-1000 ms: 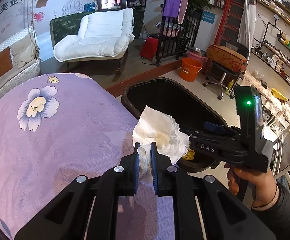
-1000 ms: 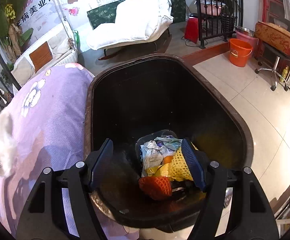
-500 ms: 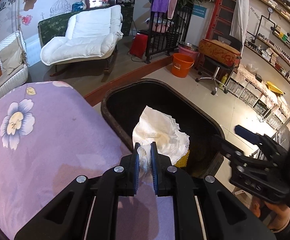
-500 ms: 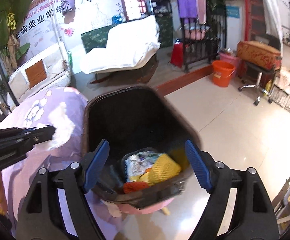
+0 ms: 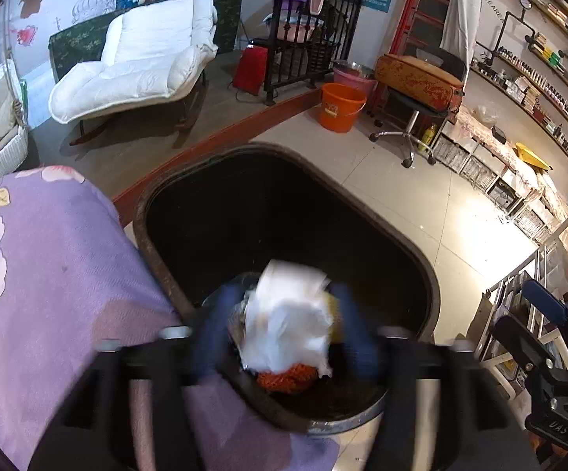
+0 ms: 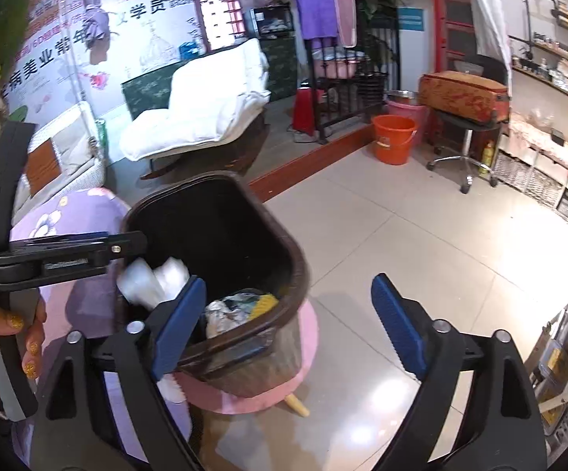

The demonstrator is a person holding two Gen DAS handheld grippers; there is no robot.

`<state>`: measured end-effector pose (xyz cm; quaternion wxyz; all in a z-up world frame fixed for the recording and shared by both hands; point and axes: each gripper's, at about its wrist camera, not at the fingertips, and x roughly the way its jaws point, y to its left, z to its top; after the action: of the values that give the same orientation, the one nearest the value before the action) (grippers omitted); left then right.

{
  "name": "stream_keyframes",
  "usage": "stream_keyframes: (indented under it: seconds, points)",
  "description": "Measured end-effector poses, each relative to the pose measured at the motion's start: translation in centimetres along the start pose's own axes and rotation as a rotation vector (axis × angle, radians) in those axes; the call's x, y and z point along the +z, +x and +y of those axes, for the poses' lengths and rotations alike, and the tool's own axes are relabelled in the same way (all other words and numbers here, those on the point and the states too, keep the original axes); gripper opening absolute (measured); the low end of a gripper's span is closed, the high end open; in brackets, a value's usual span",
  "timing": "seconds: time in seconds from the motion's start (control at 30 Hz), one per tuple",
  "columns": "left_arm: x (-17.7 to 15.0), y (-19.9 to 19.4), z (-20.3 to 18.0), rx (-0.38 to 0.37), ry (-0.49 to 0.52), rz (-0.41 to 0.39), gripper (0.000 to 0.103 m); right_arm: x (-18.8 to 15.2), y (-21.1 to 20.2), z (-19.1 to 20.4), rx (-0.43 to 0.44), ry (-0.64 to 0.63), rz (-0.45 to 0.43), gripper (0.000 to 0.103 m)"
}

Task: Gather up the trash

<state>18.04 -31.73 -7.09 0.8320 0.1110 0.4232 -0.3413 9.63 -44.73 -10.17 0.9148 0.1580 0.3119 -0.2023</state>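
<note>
White crumpled tissue (image 5: 288,322), one, falls into one dark bin (image 5: 413,251).

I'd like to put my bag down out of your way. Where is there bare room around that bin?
The tiled floor between the bin and the orange bucket is bare. The purple flowered cloth left of the bin is bare too. It is crowded inside the bin, where trash lies and a white tissue hangs between the left gripper's open fingers.

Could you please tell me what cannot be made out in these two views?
- Left wrist view: left gripper fingers and falling white tissue are motion-blurred.
- Both views: bin bottom hidden under trash.
- Right wrist view: tissue partly behind right gripper finger.
</note>
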Motion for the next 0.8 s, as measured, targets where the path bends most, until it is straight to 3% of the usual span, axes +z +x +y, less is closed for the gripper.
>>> stream_keyframes:
  seconds: [0.27,0.57,0.8]
  points:
    - [-2.1,-4.6,0.5,0.040,0.011,-0.130,0.089,0.6,-1.7,-1.3,-0.048,0.035,-0.037,0.092]
    - [-5.3,-11.5,2.7,0.150,-0.047,-0.274,0.098,0.9,-3.1,7.3,0.023,-0.050,-0.080,0.097]
    - [-7.7,-14.7,3.9,0.252,-0.081,-0.315,0.098,0.2,-7.2,11.6,0.100,-0.097,-0.152,0.098]
